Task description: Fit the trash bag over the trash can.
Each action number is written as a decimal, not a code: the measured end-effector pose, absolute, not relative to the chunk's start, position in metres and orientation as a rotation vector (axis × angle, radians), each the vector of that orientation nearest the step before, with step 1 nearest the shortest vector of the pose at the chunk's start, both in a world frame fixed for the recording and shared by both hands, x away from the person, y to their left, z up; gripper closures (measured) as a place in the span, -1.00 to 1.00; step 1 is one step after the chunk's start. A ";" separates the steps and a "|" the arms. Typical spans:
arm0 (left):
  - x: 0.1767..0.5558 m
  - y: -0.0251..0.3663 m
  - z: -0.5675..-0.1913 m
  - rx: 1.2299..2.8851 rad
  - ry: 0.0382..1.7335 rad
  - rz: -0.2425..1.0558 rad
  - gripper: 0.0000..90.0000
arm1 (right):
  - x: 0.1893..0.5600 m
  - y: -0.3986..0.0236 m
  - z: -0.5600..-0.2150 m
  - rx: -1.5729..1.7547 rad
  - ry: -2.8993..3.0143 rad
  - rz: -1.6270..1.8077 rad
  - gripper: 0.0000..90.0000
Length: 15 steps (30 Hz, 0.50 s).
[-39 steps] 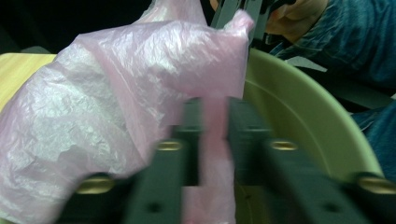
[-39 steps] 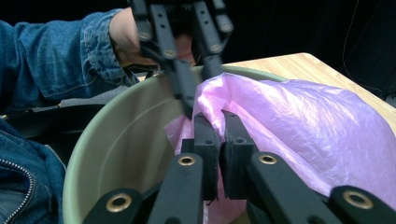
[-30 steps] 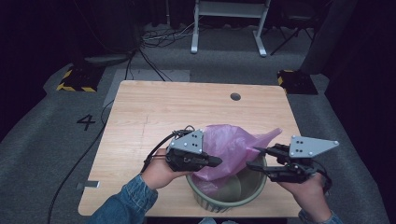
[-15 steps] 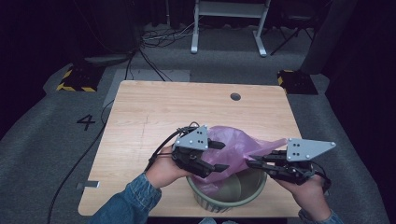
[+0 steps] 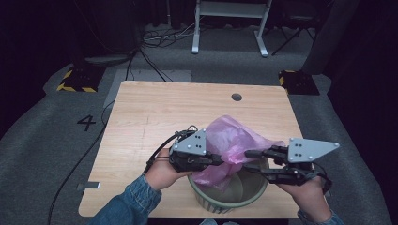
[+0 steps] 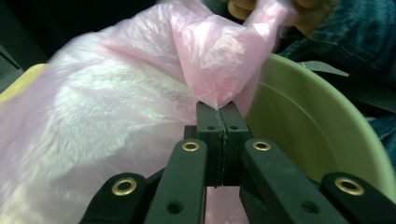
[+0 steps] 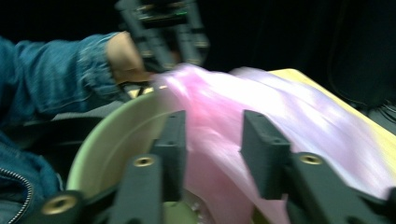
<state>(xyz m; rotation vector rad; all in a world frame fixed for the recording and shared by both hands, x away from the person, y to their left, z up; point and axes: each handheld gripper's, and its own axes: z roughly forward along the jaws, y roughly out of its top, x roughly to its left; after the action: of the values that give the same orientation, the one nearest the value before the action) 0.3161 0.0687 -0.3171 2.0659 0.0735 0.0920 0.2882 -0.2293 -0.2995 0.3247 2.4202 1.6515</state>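
- Readable writing: a dark "4" on the grey floor at middle left of the high view, beside the tabletop.
- The pink plastic bag lies draped over the far rim of the pale green bin, which stands at the tabletop's bottom edge, lower centre of the frame; part of the bag hangs into the bin.
- The left gripper has its jaws pressed together on a fold of the bag, plain in the left gripper view, where the film is pinched at the tips above the bin's wall.
- The right gripper stands with its jaws apart, having just been opening; in the right gripper view the bag runs between them, blurred, and the pads do not press on it.
- Open room: the upper half of the tabletop is bare wood up to a small round hole near the top edge.
- Against the frame half a second earlier, the bag's right corner has dropped lower toward the bin rim.
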 end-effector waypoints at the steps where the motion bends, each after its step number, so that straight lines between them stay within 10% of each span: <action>1: 0.315 0.070 -0.318 2.068 0.069 0.095 0.99 | 0.290 -0.238 -0.300 0.369 2.404 1.663 0.24; 11: 0.309 0.082 -0.325 2.073 0.097 0.078 0.98 | 0.302 -0.282 -0.315 0.615 2.296 1.538 -0.23; 14: 0.308 0.083 -0.327 2.079 0.093 0.070 0.98 | 0.309 -0.283 -0.317 0.635 2.306 1.539 -0.13; 15: 0.308 0.083 -0.327 2.082 0.092 0.072 0.98 | 0.311 -0.282 -0.318 0.625 2.327 1.535 0.17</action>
<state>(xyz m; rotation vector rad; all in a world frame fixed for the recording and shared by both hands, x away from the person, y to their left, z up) 0.3082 0.0830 -0.3270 2.0823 0.0916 0.0725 0.3109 -0.2821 -0.3176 0.6250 2.3272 1.5349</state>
